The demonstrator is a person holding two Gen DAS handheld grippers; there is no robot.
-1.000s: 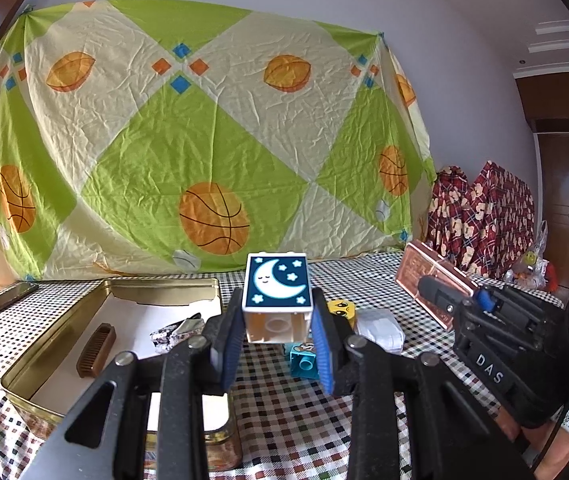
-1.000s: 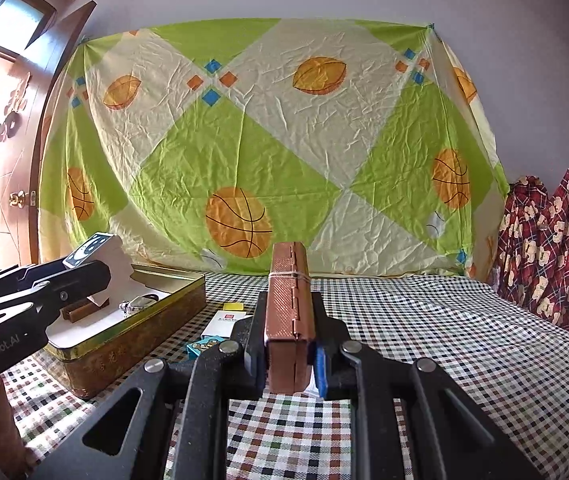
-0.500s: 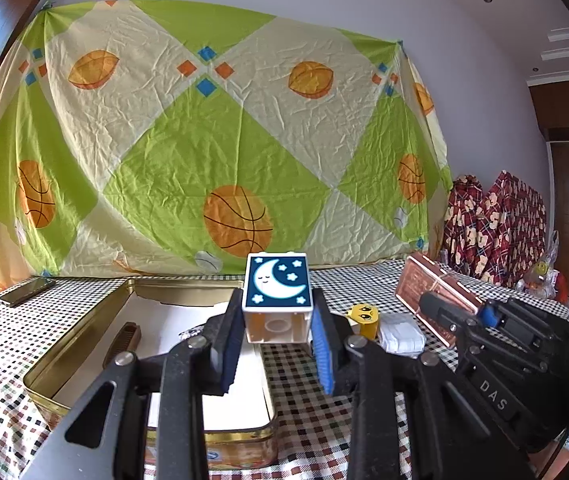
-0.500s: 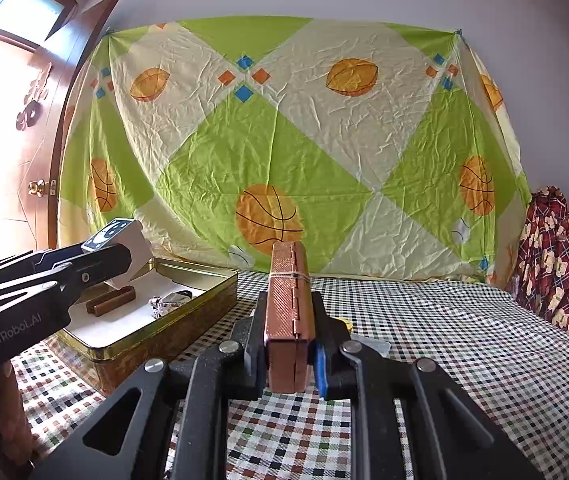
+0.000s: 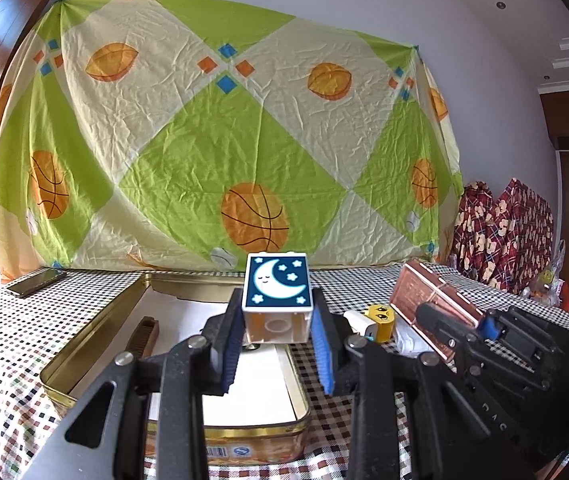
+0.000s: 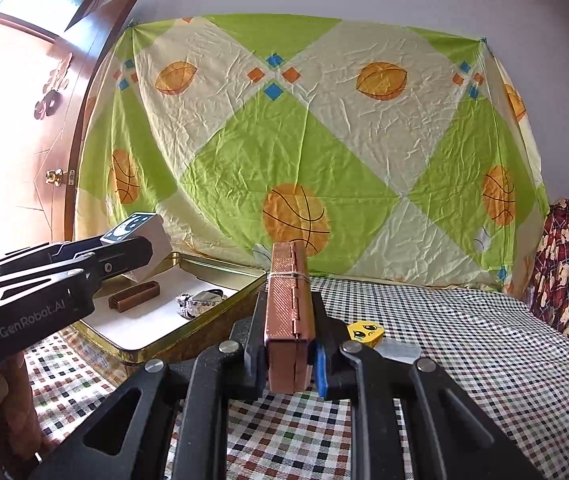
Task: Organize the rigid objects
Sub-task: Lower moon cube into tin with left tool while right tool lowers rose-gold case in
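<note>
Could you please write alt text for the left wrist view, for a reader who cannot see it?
The left gripper holds a white moon-print block above an open gold tin on a checked tablecloth. At right, the right gripper holds a copper case.

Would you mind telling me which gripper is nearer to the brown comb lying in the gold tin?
Left. The left gripper, holding the moon block, hangs over the gold tin near the brown comb. The right gripper, clamping the copper case, sits outside the tin's right wall.

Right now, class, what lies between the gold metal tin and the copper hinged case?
In the left wrist view: the yellow face block and a white packet.
</note>
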